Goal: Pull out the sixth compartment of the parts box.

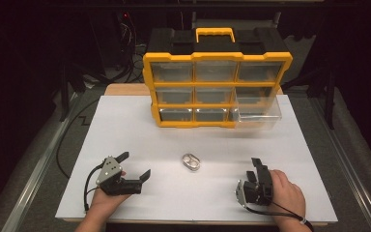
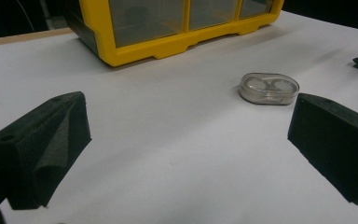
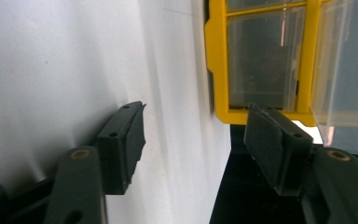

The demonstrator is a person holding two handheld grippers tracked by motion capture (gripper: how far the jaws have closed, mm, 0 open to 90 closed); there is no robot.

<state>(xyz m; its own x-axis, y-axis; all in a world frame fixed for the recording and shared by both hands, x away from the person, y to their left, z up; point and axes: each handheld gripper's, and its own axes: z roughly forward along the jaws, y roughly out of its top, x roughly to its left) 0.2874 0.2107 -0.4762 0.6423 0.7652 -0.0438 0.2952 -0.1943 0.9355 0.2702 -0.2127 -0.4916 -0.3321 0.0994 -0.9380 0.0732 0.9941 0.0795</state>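
While both tongs sit wide with nothing in them, left tongs (image 1: 136,166) and right tongs (image 1: 257,171), the little clear oval case (image 1: 191,161) lies between them on the white surface (image 1: 125,125), near the yellow drawer organizer (image 1: 217,89).

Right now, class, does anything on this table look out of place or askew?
Yes: the clear drawer at the organiser's lower right sticks out while the others sit flush. A small clear case lies loose on the table.

Black tongs (image 1: 134,167) (grey plates, trailing cables)
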